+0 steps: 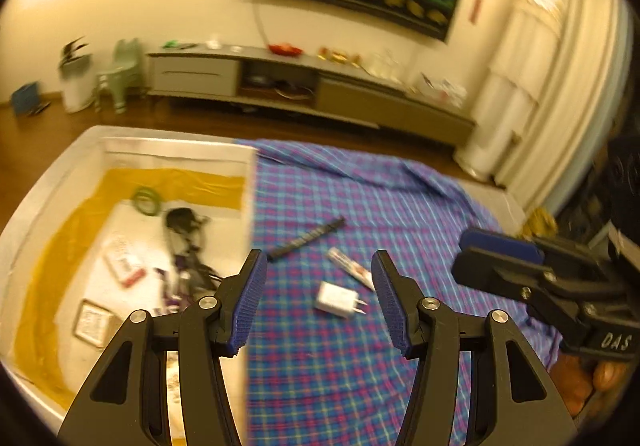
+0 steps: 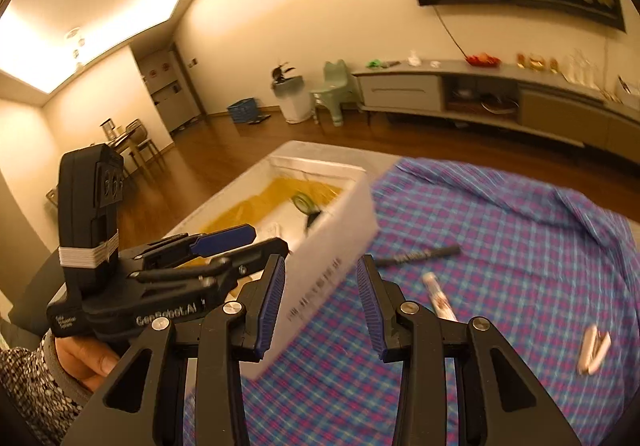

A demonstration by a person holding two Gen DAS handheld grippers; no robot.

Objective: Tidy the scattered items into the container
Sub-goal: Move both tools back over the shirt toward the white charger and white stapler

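Beside the box [image 1: 52,182], on the cloth's [image 1: 400,206] middle, charger [image 1: 338,300] and tube [image 1: 352,268] lie loose — your left gripper [image 1: 318,286] and right gripper [image 2: 320,286] gape empty, ready to collect.

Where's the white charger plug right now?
In the left wrist view the white charger plug lies on the plaid cloth, right of the white container, just below the small tube.

Both grippers, the left gripper [image 1: 318,296] and the right gripper [image 2: 322,300], are black plastic with ribbed blue pads [image 1: 250,302], silver screws and white lettering, while the person's left hand [image 2: 86,360] wears a speckled grey knit sleeve [image 2: 28,386].
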